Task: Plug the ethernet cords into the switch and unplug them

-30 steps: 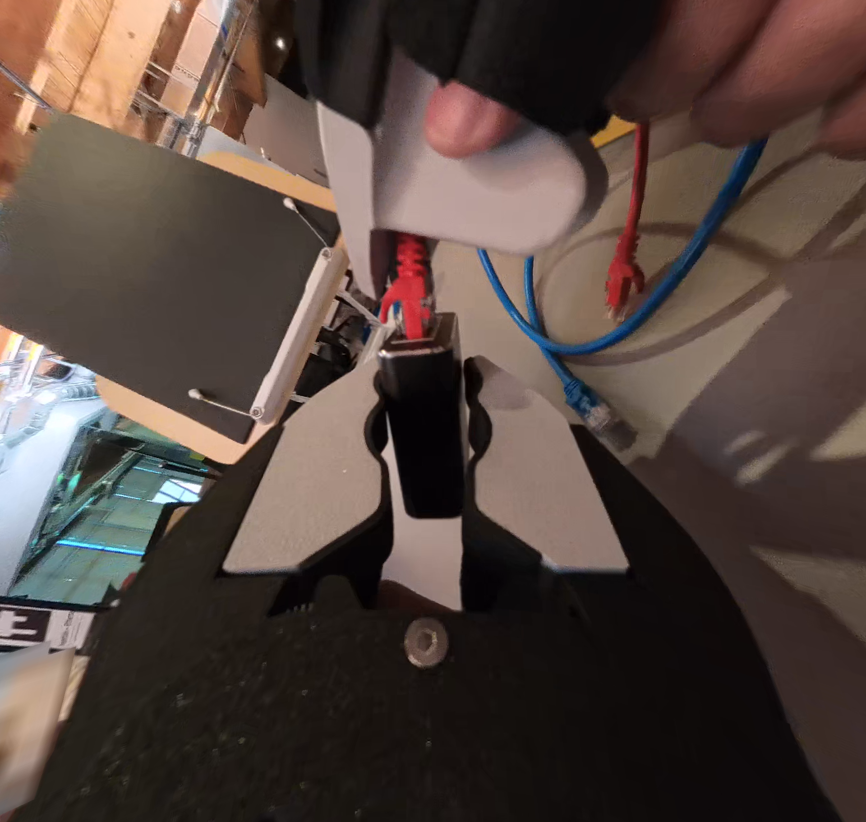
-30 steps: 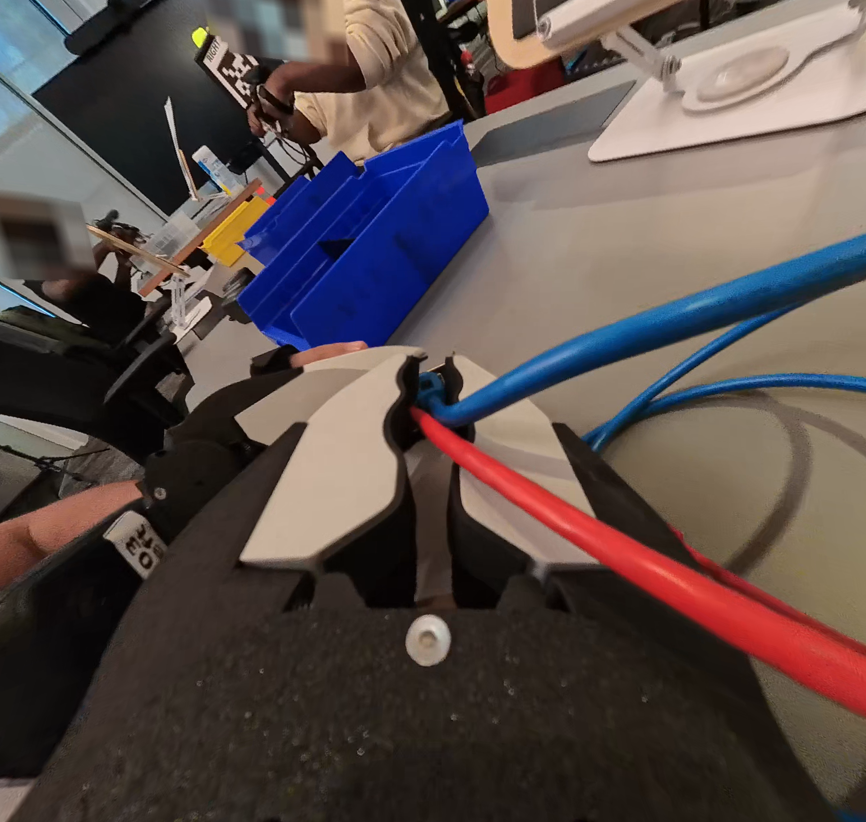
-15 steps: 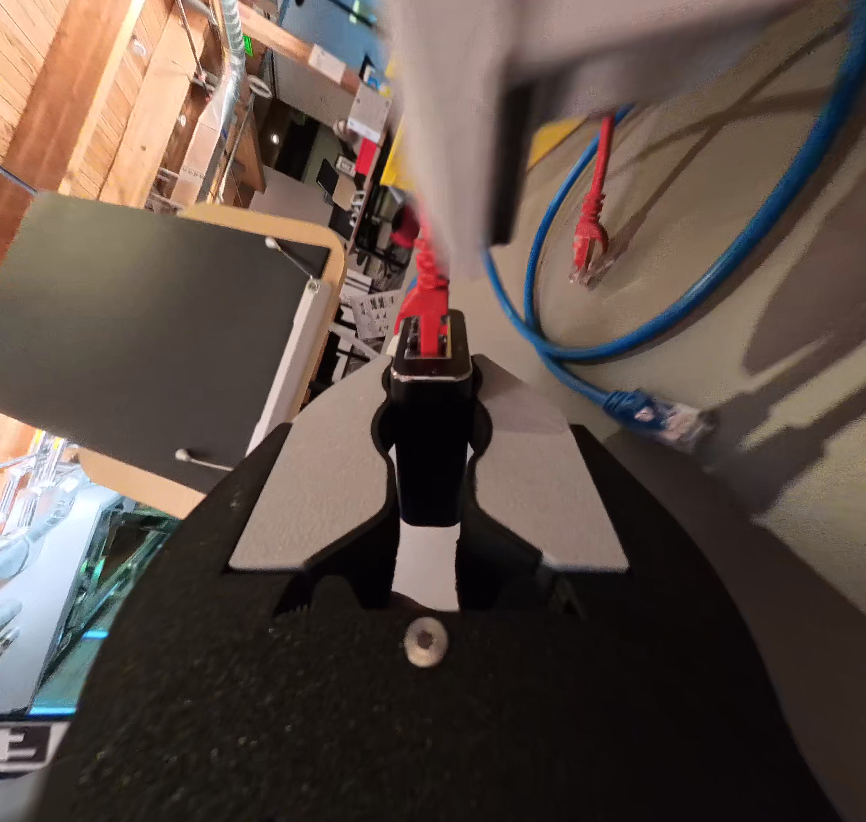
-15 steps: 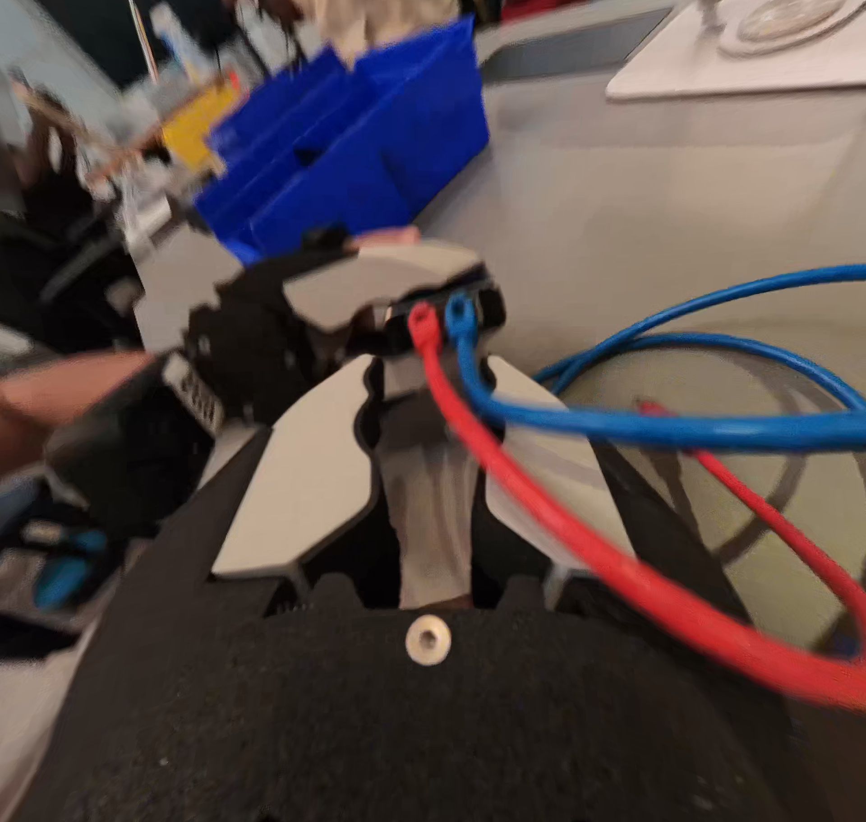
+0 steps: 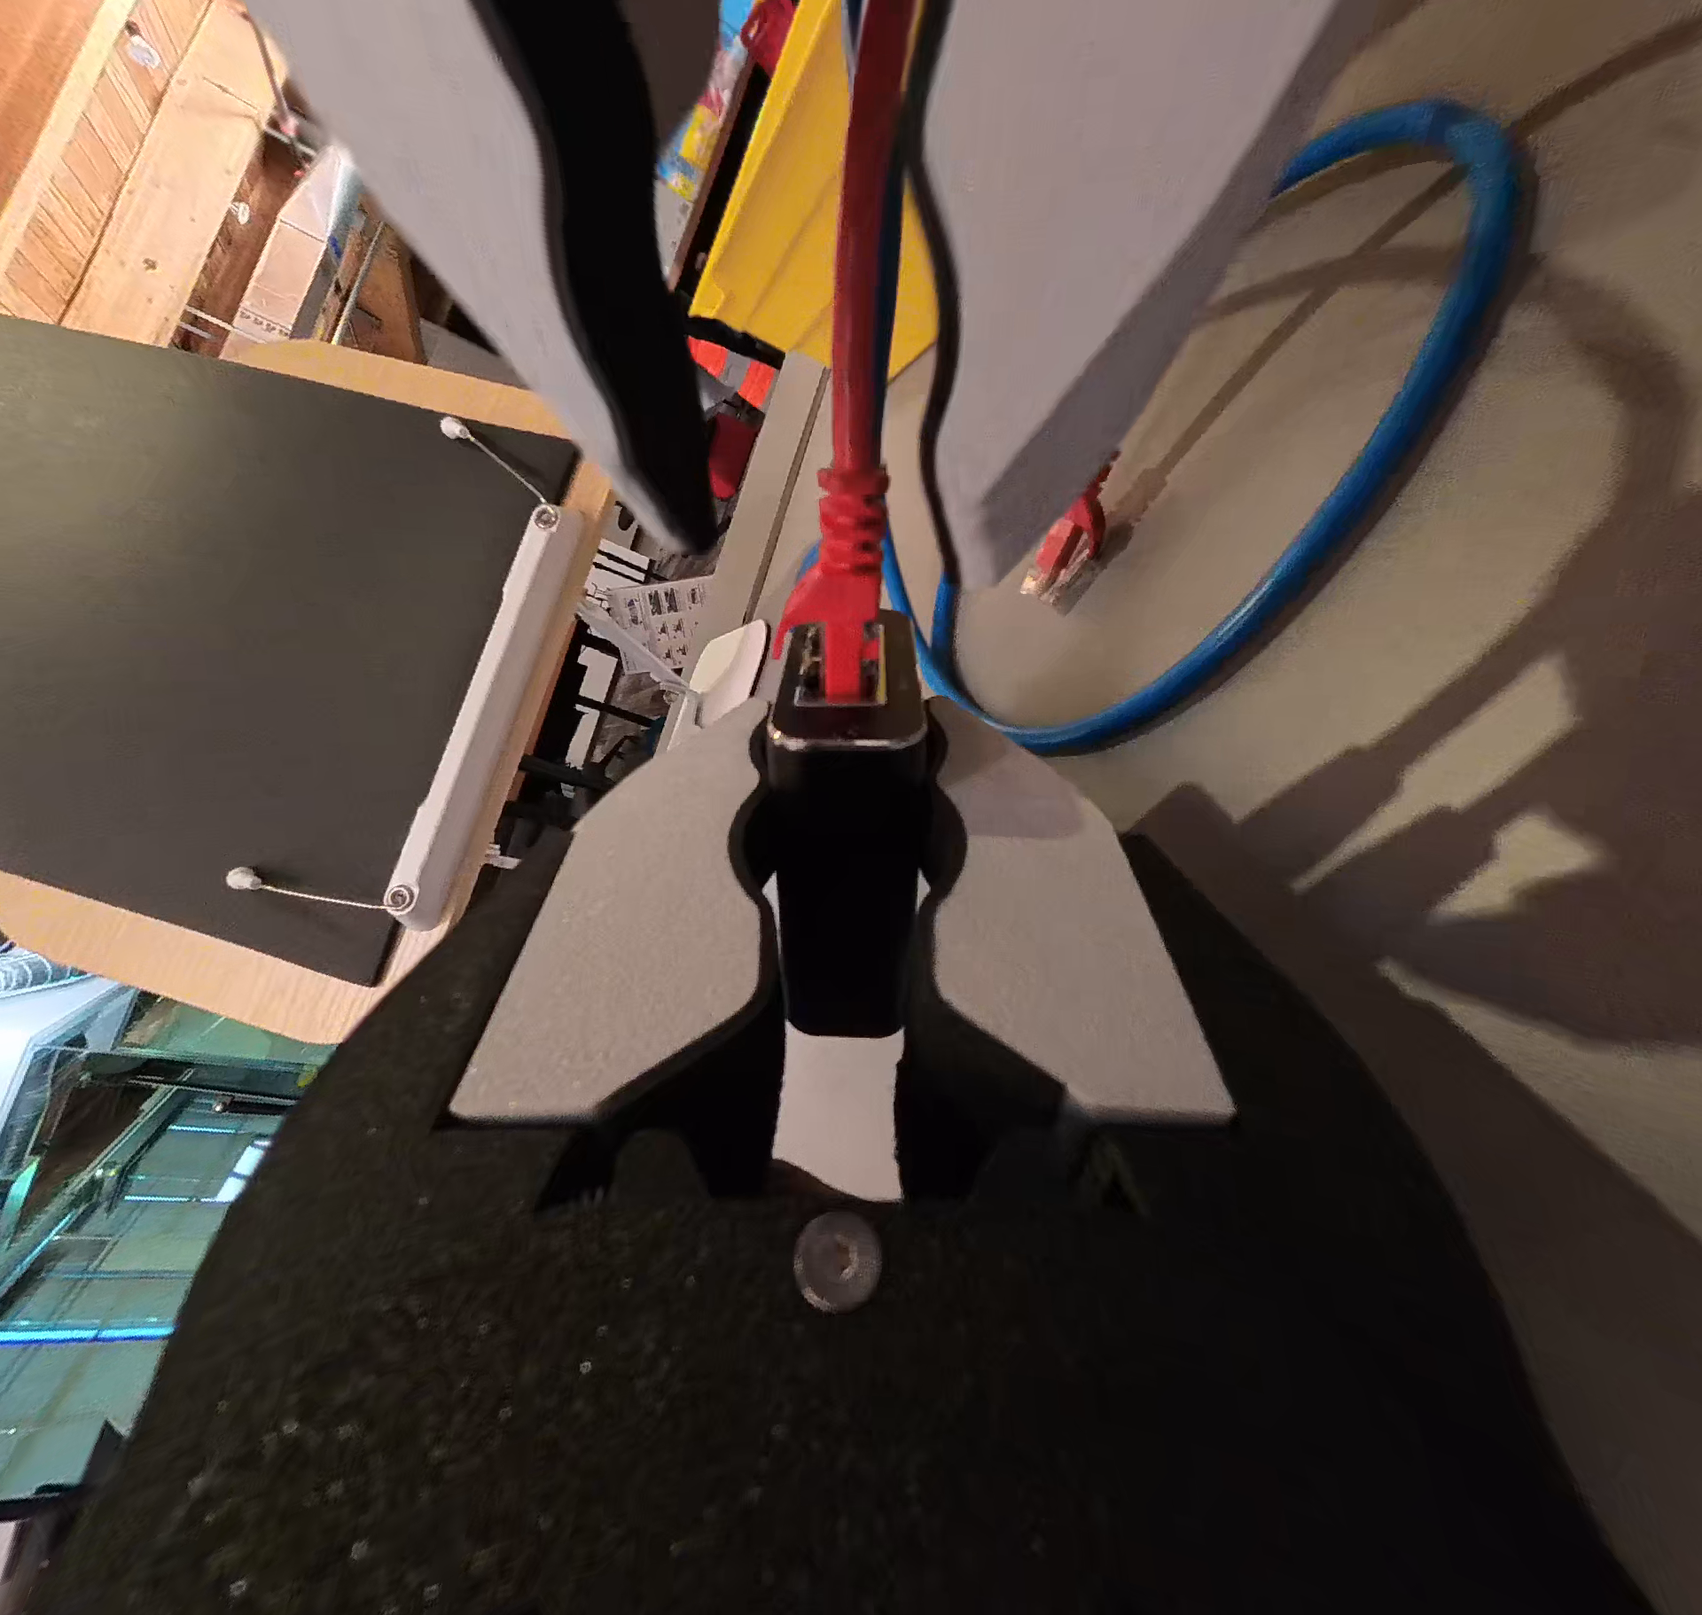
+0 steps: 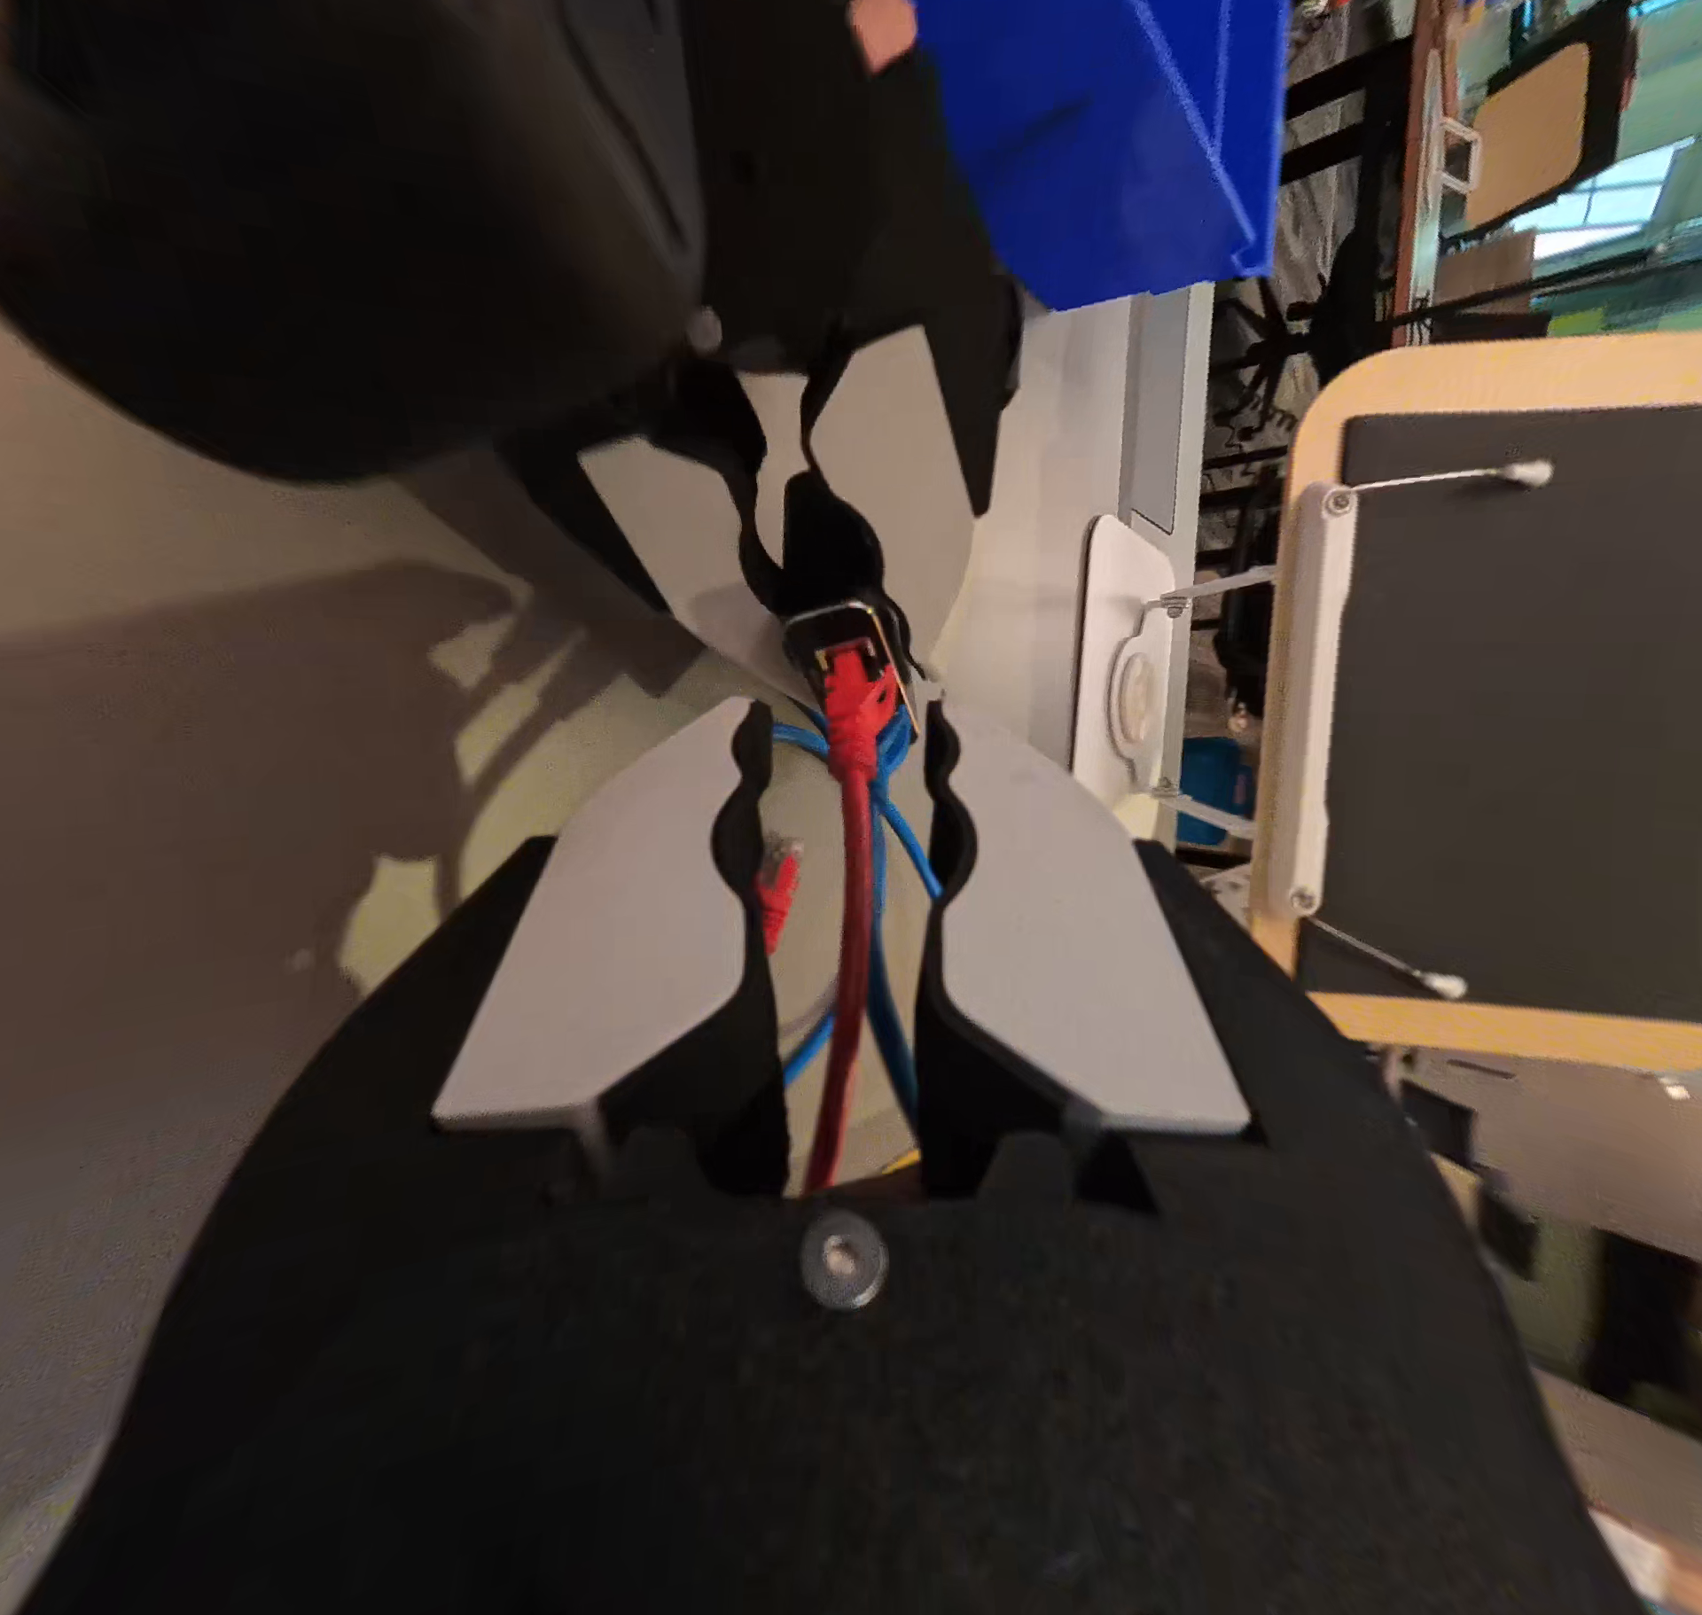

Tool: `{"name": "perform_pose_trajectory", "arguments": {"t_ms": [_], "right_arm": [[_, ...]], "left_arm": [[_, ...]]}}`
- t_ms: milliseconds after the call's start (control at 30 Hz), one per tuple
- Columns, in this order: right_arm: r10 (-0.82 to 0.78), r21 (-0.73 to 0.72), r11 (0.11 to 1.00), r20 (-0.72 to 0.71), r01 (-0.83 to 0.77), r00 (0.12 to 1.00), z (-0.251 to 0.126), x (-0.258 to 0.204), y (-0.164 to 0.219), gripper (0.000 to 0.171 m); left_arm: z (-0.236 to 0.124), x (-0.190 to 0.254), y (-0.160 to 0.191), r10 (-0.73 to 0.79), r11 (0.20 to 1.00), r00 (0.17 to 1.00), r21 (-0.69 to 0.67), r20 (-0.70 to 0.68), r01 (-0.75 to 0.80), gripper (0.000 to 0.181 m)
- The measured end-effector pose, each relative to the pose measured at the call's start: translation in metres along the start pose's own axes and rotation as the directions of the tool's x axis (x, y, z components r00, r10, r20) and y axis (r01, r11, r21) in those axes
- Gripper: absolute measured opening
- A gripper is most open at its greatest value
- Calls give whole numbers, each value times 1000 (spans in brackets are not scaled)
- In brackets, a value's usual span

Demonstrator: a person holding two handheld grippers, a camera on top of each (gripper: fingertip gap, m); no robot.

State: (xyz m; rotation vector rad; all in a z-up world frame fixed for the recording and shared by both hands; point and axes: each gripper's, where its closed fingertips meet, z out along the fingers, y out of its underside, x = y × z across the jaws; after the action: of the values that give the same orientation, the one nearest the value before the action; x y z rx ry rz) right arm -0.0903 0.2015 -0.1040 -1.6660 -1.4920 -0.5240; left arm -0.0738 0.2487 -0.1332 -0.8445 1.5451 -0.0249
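Note:
My left gripper (image 5: 847, 742) is shut on the small black switch (image 5: 845, 880) and holds it off the table. A red ethernet cord (image 5: 861, 281) is plugged into the switch by its red plug (image 5: 838, 622). My right gripper (image 6: 838, 724) is open and faces the switch (image 6: 843, 627) head-on. The red cord (image 6: 852, 926) and a blue cord (image 6: 898, 1000) run between its fingers (image 6: 1041, 926) without touching them. The blue cord's plug is hidden behind the red one. A loose red plug (image 5: 1068, 549) lies on the table beside a blue cord loop (image 5: 1381, 512).
A blue bin (image 6: 1105, 97) stands behind the left gripper. A yellow bin (image 5: 792, 217) sits farther off. A black panel in a wooden frame (image 6: 1520, 696) stands on a white stand (image 6: 1128, 650) at the table's edge. The grey table (image 5: 1381, 834) carries the slack cords. There is about 6 centimetres between the tips of the two grippers.
My right gripper let go of the blue cord, opened, and swung round to face the switch with the cords between its fingers. My left gripper kept the switch.

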Motion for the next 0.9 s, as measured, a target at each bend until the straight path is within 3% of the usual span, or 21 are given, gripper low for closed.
{"name": "perform_pose_trajectory", "arguments": {"t_ms": [167,900], "right_arm": [[-125,-13,992,10,125,992,14,-1,3,24],[-130,-19,991,7,130,991,21,-8,9,13]], "left_arm": [[-2,3,-2,5,1000,1000,-2,-13,-5,27],[-1,7,0,9,998,1000,-67,-28,-11,27]]}}
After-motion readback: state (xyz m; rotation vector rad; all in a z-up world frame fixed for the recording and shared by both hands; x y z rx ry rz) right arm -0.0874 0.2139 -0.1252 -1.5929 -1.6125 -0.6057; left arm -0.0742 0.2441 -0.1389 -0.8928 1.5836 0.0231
